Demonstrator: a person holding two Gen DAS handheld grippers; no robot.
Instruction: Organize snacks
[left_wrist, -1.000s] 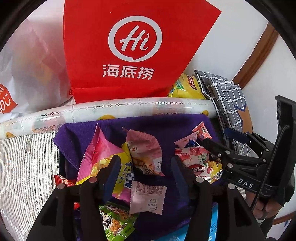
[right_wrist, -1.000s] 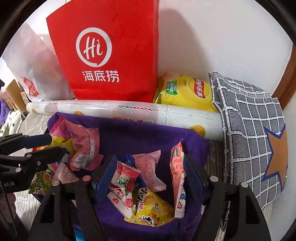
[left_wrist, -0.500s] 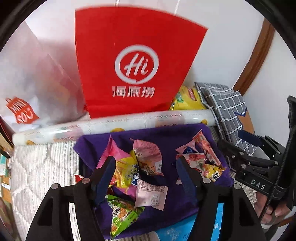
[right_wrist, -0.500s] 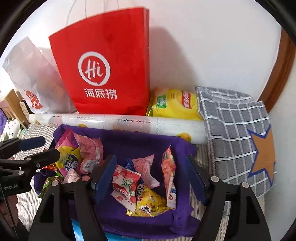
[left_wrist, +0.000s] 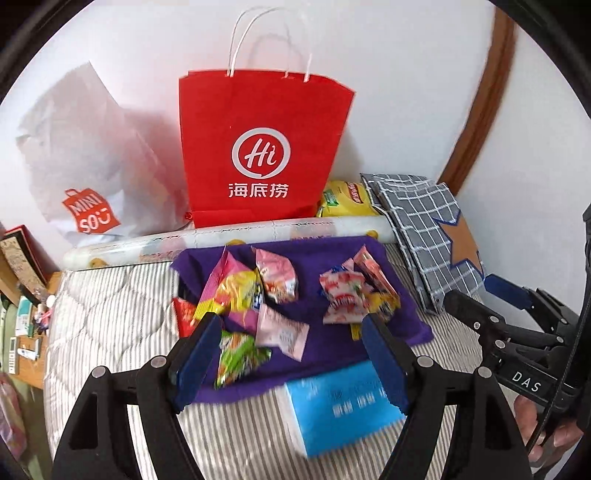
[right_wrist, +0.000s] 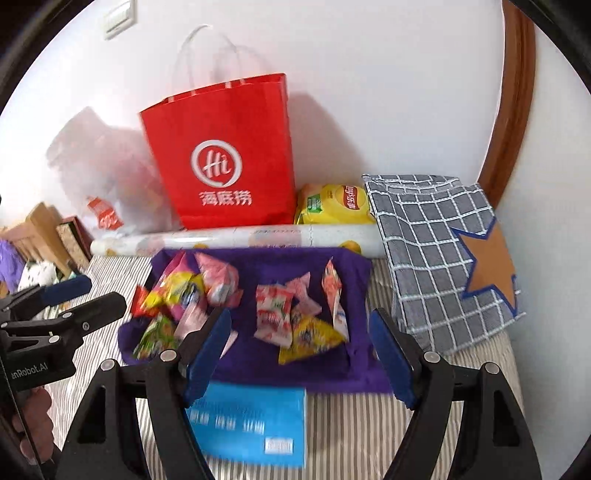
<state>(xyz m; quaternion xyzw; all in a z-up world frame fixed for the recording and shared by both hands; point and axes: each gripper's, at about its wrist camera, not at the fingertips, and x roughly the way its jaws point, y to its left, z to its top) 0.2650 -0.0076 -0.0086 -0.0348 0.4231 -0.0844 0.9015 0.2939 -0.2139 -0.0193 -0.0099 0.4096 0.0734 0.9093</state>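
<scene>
Purple cloth (left_wrist: 295, 325) lying mid-frame, carrying scattered snack packets (left_wrist: 280, 280), red paper bag (left_wrist: 258, 147) standing behind, blue box (left_wrist: 343, 402) sitting below, left gripper (left_wrist: 291, 354) just opening wider, right gripper (right_wrist: 299, 350) just opening, both gaping empty.

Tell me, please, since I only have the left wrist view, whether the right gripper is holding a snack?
Observer: No. The right gripper is open, with nothing between its fingers.
Operator: Thanks. Is anything on the wall beside the red bag?
Observer: Yes, a white light switch sits high on the wall, up and left of the red bag.
Operator: Does the blue pack carry a label?
Observer: Yes, the blue pack has a small white label at its near right corner; the print is too blurred to read.
</scene>
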